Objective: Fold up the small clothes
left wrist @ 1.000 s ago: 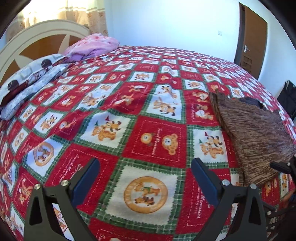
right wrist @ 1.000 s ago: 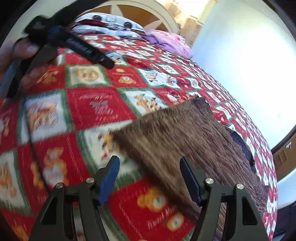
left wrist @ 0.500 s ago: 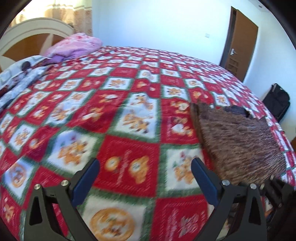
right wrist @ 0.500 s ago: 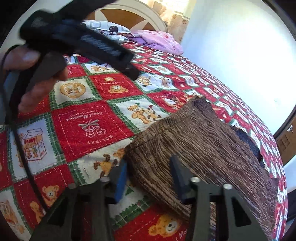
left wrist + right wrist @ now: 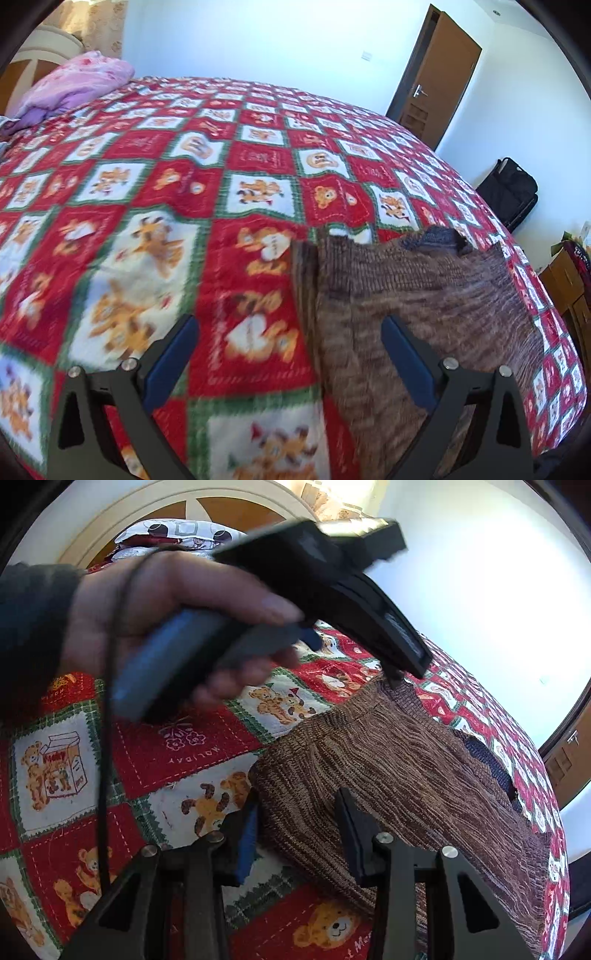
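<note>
On the bed's red patchwork quilt, a small brown knitted garment is lying flat toward the near right edge, a dark piece peeking from under its far side. The right gripper is straddling the garment's near corner with its jaws narrowing around the fabric, seemingly not yet pinching it, while the left gripper, jaws wide and empty, is hovering over the garment's left edge. Judging by this, the grasp that begins the fold is underway, and next the left jaws need to drop onto that edge and close.
</note>
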The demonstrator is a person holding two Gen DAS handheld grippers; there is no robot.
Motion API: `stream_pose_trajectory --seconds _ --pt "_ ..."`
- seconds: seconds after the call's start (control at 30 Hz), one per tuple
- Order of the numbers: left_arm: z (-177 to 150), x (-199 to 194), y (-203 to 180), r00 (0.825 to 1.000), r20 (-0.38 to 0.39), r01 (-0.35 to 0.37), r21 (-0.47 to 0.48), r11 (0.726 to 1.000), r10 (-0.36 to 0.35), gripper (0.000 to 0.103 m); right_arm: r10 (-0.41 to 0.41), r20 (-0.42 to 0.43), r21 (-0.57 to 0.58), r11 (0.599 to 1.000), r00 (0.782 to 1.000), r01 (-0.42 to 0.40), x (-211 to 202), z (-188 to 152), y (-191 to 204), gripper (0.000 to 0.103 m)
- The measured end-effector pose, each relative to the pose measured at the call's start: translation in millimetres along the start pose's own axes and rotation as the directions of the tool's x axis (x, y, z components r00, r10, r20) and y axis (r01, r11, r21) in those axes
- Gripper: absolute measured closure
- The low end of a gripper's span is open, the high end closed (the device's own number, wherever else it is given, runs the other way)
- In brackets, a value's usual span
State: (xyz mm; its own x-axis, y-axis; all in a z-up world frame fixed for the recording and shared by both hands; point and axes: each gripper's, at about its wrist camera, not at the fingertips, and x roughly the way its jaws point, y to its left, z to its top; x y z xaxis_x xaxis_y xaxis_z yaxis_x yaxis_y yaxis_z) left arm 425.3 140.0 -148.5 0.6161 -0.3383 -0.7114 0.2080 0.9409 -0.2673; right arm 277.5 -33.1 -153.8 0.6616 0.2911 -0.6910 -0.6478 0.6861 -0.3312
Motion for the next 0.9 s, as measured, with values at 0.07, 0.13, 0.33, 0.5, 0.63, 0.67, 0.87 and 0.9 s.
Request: stream_pose_trajectory --seconds 0.07,0.13,0.33,0.5,0.63,0.67,0.87,0.9 --pt "4.4 5.6 -3.9 1.0 0.008 0.017 0.004 1.0 -0.017 0.003 -0.003 0.003 -0.011 1.0 1.0 0.003 -0.7 0.2 2.1 0.066" --pt "7.1 11.6 -7.9 1.0 0.009 0.019 0.014 1.0 -0.019 0.006 0.0 0.005 -0.019 1.0 1.0 0.0 -1.5 0.1 4.0 0.07" --pt "11.0 36.7 -10.3 0.998 -0.052 0.038 -0.005 0.999 -0.038 0.046 0.009 0.003 -0.008 1.0 1.0 -0.009 -1.9 0.6 2.5 0.08" --pt "10.2 34.5 -19.5 0.997 -0.049 0.064 0.018 0.998 -0.063 0.087 0.024 0.009 -0.005 1.0 1.0 -0.024 -7.2 0.0 -1.7 0.091" --pt "12.8 29.5 -21.9 0.997 -0.036 0.064 0.011 0.998 -0.064 0.09 0.028 0.019 0.024 0.999 0.999 -0.029 -14.9 -3.1 -11.3 0.093" --pt "13.6 27.8 -22.0 0.997 -0.033 0.063 0.005 0.998 -0.063 0.09 0.03 0.019 0.037 0.999 0.999 -0.031 -18.0 -4.0 -14.3 0.093" --pt "21.9 24.5 -23.5 0.996 -0.035 0.081 -0.033 0.996 -0.082 0.09 0.013 0.049 0.118 0.993 0.999 -0.019 -37.3 -11.4 -40.2 0.094" --pt "23.9 22.8 -24.6 0.995 -0.031 0.089 -0.043 0.995 -0.09 0.091 0.01 0.058 0.14 0.99 0.998 -0.018 -42.2 -12.9 -47.1 0.094"
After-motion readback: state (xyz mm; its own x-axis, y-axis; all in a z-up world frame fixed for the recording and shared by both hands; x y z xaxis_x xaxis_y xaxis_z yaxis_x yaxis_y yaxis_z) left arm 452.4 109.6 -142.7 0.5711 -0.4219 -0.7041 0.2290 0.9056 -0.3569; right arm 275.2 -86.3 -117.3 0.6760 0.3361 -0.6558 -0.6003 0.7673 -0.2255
